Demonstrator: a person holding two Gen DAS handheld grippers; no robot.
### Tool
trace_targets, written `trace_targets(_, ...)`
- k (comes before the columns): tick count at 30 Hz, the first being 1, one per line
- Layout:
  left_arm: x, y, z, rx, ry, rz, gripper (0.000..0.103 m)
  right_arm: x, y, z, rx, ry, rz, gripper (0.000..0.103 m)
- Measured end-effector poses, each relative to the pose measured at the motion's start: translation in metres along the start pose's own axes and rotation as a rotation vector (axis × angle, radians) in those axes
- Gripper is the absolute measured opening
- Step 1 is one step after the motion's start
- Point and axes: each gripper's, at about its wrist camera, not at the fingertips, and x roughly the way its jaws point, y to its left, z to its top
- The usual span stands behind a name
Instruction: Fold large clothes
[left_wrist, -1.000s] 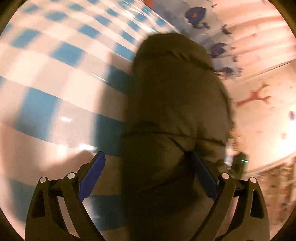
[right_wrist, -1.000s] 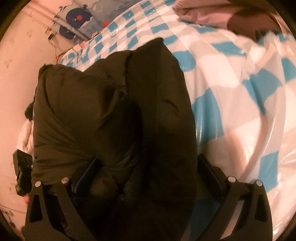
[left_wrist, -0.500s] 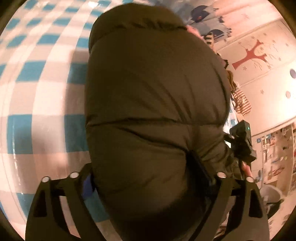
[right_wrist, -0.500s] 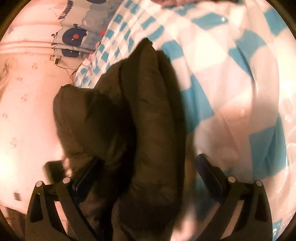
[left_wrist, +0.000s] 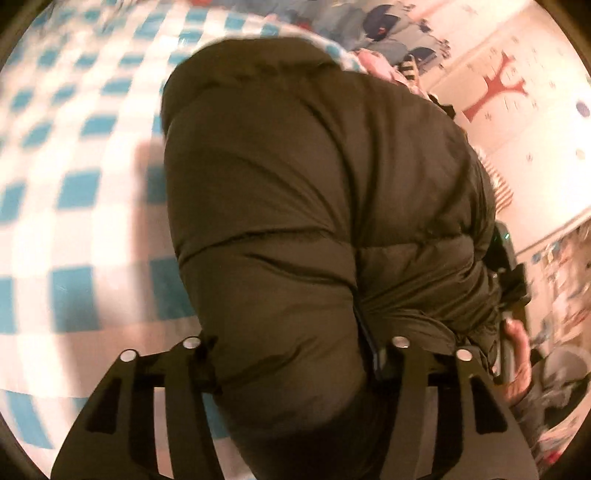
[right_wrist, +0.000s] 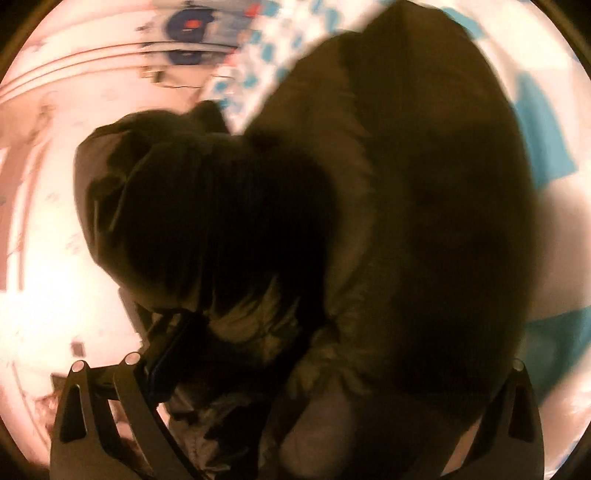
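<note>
**Thick jacket could slide out of our grip**

Our left hand-held gripper (left_wrist: 291, 354) is closing on the puffy jacket (left_wrist: 314, 192), bunched mid-frame over the checked bed (left_wrist: 74, 192). Our right hand-held gripper (right_wrist: 332, 369) straddles the jacket; we cannot tell if it pinches. Slick padding may slip free and unfold.

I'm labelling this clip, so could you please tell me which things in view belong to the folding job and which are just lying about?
Part of the job:
- dark puffy jacket
- left hand-held gripper, jaws closing with jacket between them
- right hand-held gripper
- blue-checked cover

Just lying about:
- whale-print fabric
- red tree wall sticker
</note>
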Motion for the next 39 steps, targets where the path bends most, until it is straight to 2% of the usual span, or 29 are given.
trace_targets(4,-0.045,-0.018,-0.010,0.062,-0.025,0.050,0.048,0.004,0.043,-0.027,-0.092,0.001,0.097,0.097)
trace_targets(6,-0.072,-0.019,-0.028,0.079,-0.032,0.072,0.048,0.012,0.061,-0.049,-0.140,0.032,0.117,0.097)
trace_targets(8,-0.095,-0.010,-0.061,0.078,-0.025,0.091,0.049,0.025,0.067,-0.070,-0.160,0.073,0.111,0.097)
trace_targets(9,-0.101,-0.003,-0.079,0.066,-0.010,0.102,0.049,0.033,0.064,-0.084,-0.166,0.101,0.102,0.097)
trace_targets(11,-0.092,0.019,-0.113,0.014,0.060,0.119,0.058,0.058,0.041,-0.111,-0.158,0.152,-0.022,0.098)
trace_targets(12,-0.082,0.037,-0.127,-0.035,0.089,0.108,0.060,0.070,0.024,-0.118,-0.133,0.166,-0.088,0.097)
trace_targets(13,-0.078,0.054,-0.134,-0.085,0.098,0.087,0.063,0.074,0.012,-0.120,-0.102,0.168,-0.098,0.098)
trace_targets(15,-0.081,0.085,-0.142,-0.218,0.078,0.026,0.063,0.069,0.002,-0.123,-0.065,0.133,-0.056,0.097)
trace_targets(16,-0.089,0.086,-0.142,-0.222,0.050,0.038,0.063,0.058,0.006,-0.125,-0.069,0.103,-0.057,0.097)
trace_targets(18,-0.101,0.077,-0.138,-0.177,0.011,0.082,0.063,0.034,0.018,-0.127,-0.099,0.033,-0.093,0.097)
trace_targets(20,-0.108,0.070,-0.130,-0.144,-0.021,0.109,0.063,-0.005,0.043,-0.122,-0.150,-0.134,-0.205,0.097)
trace_targets(21,-0.107,0.067,-0.125,-0.129,-0.031,0.122,0.063,-0.020,0.062,-0.123,-0.202,-0.211,-0.230,0.097)
trace_targets(22,-0.102,0.064,-0.121,-0.112,-0.033,0.138,0.063,-0.026,0.083,-0.119,-0.253,-0.247,-0.211,0.097)
trace_targets(24,-0.092,0.059,-0.117,-0.099,-0.034,0.158,0.065,-0.027,0.125,-0.128,-0.370,-0.265,-0.145,0.097)
trace_targets(25,-0.090,0.054,-0.114,-0.093,-0.036,0.165,0.066,-0.010,0.154,-0.127,-0.456,-0.221,-0.124,0.097)
trace_targets(27,-0.090,0.052,-0.114,-0.083,-0.040,0.167,0.067,0.029,0.177,-0.124,-0.522,-0.118,-0.157,0.097)
trace_targets(28,-0.091,0.052,-0.117,-0.079,-0.039,0.166,0.067,0.040,0.177,-0.117,-0.518,-0.092,-0.192,0.097)
trace_targets(29,-0.092,0.055,-0.116,-0.082,-0.036,0.157,0.067,0.052,0.169,-0.104,-0.498,-0.082,-0.264,0.097)
trace_targets(31,-0.104,0.060,-0.133,-0.099,-0.044,0.114,0.069,0.066,0.133,-0.086,-0.442,-0.110,-0.399,0.096)
trace_targets(33,-0.115,0.060,-0.137,-0.114,-0.078,0.081,0.070,0.078,0.075,-0.071,-0.305,-0.102,-0.369,0.096)
trace_targets(34,-0.121,0.063,-0.138,-0.117,-0.096,0.081,0.070,0.084,0.058,-0.073,-0.290,-0.106,-0.370,0.096)
trace_targets(36,-0.132,0.065,-0.136,-0.121,-0.131,0.109,0.069,0.085,0.050,-0.067,-0.268,-0.105,-0.351,0.096)
trace_targets(39,-0.140,0.068,-0.128,-0.140,-0.183,0.121,0.069,0.066,0.061,-0.089,-0.302,-0.121,-0.271,0.096)
